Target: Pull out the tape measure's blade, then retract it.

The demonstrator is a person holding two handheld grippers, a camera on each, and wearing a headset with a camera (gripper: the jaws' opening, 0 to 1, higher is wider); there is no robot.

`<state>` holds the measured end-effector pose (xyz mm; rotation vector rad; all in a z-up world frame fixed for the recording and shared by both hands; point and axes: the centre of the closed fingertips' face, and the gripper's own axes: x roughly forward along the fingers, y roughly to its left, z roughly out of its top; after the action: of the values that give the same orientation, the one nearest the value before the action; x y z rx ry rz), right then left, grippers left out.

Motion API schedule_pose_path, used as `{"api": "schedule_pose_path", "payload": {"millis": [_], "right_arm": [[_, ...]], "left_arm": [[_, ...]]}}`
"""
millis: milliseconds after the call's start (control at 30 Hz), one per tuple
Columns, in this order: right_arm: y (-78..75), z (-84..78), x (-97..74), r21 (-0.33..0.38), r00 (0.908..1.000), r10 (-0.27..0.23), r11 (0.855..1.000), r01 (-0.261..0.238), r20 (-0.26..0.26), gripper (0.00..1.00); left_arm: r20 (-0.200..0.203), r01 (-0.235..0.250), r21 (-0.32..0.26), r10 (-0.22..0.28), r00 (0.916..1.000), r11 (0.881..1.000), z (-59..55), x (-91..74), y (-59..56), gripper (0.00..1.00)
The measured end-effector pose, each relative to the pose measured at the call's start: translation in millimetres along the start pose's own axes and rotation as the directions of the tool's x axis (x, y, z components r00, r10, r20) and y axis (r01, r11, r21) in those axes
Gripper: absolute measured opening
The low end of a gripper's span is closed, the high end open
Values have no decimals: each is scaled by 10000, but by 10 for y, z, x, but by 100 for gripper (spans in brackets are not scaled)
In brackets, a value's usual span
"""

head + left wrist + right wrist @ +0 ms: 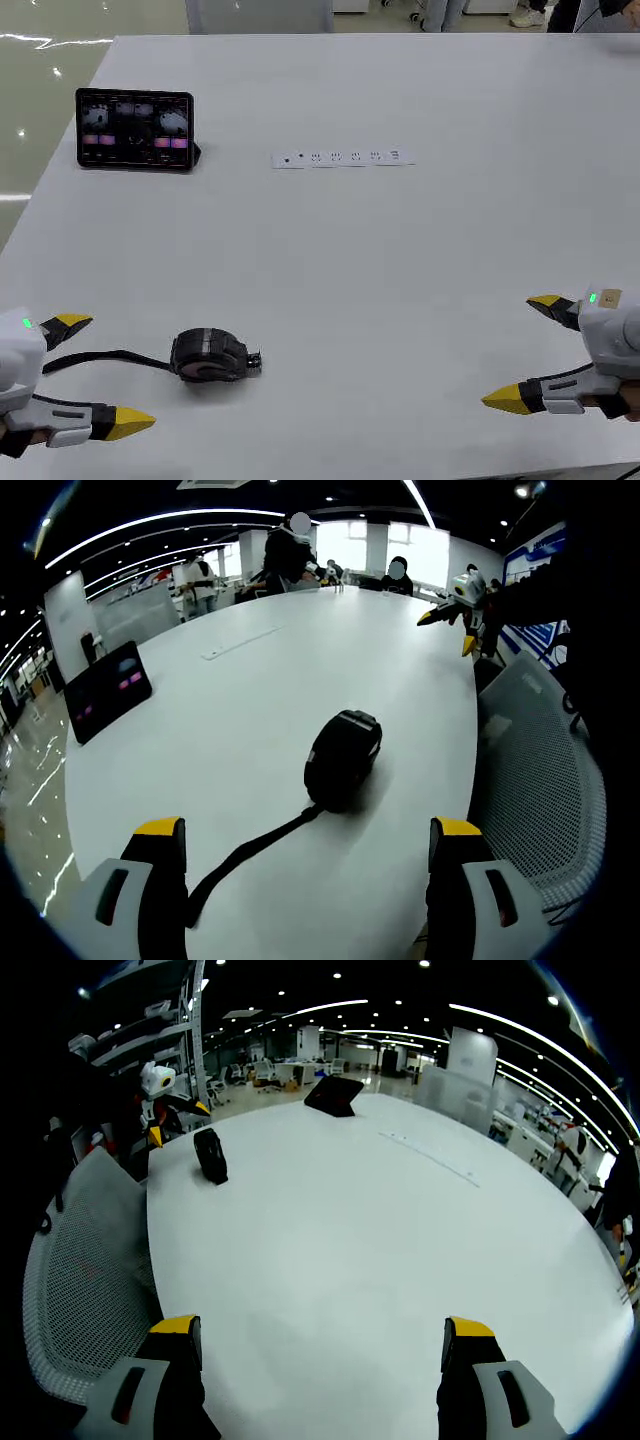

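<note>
Nearest, at 7 o'clock in the head view, the left gripper [105, 371] has its yellow-tipped jaws wide apart and empty. The right gripper [522, 350], at 4 o'clock, is just as wide and bare. Just past the left jaws the black rounded tape measure [210, 355] lies on the white table [400, 280]. Its long axis runs 9-to-3, with the thin black wrist strap [100, 357] lying between those jaws and the blade end [254, 360] facing the right gripper, well apart.

The left gripper is clearly the nearer. The left gripper view puts the case at 12 o'clock, while the right gripper view sets it far off at 10 o'clock. Farther back are a white power strip [340, 158] and a dark tablet [135, 130].
</note>
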<state>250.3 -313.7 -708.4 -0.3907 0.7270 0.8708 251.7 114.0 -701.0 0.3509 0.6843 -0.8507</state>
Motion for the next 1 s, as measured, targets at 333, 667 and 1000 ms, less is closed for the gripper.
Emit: {"api": "schedule_pose_path", "payload": {"millis": [333, 667, 1000], "right_arm": [[44, 195, 116, -337, 9992, 408, 9986, -407, 33, 99], [142, 296, 236, -862, 9965, 820, 9928, -833, -186, 99], [197, 436, 378, -1410, 9930, 1146, 9830, -1176, -290, 99]], "left_arm": [[-597, 839, 1020, -781, 9952, 9912, 141, 203, -113, 99], [-1342, 1614, 2256, -1334, 9819, 9608, 238, 355, -134, 98], [-2206, 2503, 3129, -1862, 9574, 9162, 238, 521, -241, 93]]}}
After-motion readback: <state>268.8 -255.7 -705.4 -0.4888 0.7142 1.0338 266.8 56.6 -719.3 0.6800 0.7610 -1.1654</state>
